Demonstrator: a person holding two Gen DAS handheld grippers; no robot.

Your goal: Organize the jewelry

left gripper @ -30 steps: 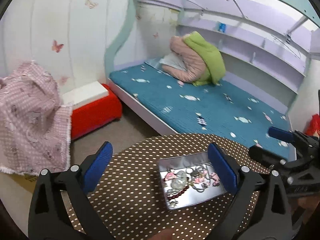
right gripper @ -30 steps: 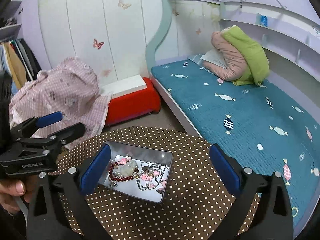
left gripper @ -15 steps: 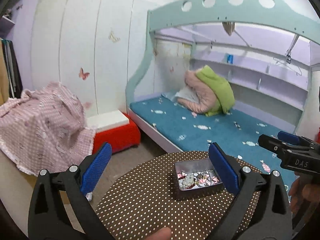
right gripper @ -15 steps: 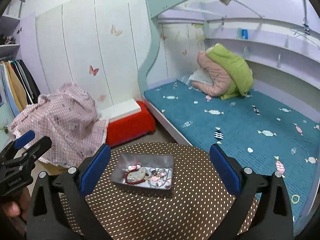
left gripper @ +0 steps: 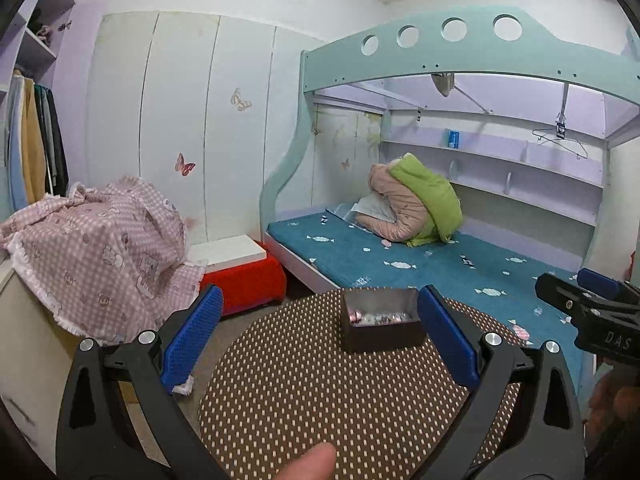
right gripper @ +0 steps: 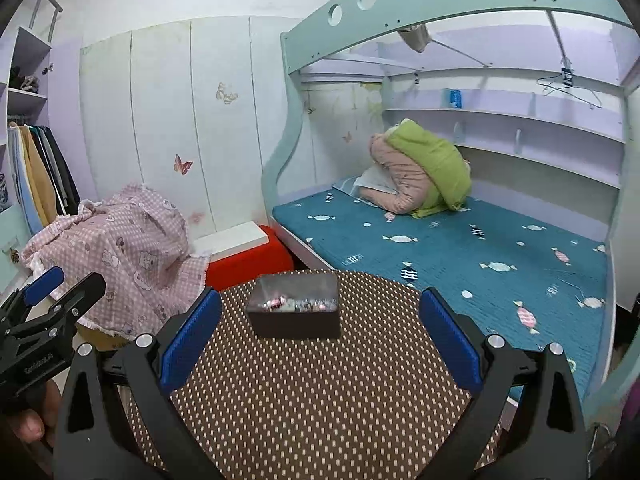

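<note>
Since the frames one second ago, we have drawn both grippers back and levelled them, so the metal tin [left gripper: 382, 322] now appears smaller, farther off and almost edge-on instead of from above. We hold the left gripper [left gripper: 318, 340] with its blue pads spread wide and nothing between them; the right gripper [right gripper: 318, 340] is likewise spread wide and carries nothing. The tin sits on the round table [left gripper: 320, 400], which is covered in brown cloth with pale dots, toward its far edge. In the left wrist view the tin stands just inside the right-hand pad; in the right wrist view it stands nearer the left-hand pad, apart from both. The jewelry [right gripper: 294, 304] lies inside the tin; from this low angle we see only a strip of pink and silver pieces above the near wall and cannot tell single items apart. Only the left wrist view shows a fingertip [left gripper: 310, 462] at the bottom edge, with the right gripper entering at the right margin. Only the right wrist view shows the left gripper at the left margin with a hand [right gripper: 30, 420] below it. Both views show the teal bed [right gripper: 460, 248], a red box [left gripper: 244, 282] and a pink checked cloth [left gripper: 100, 248].
</note>
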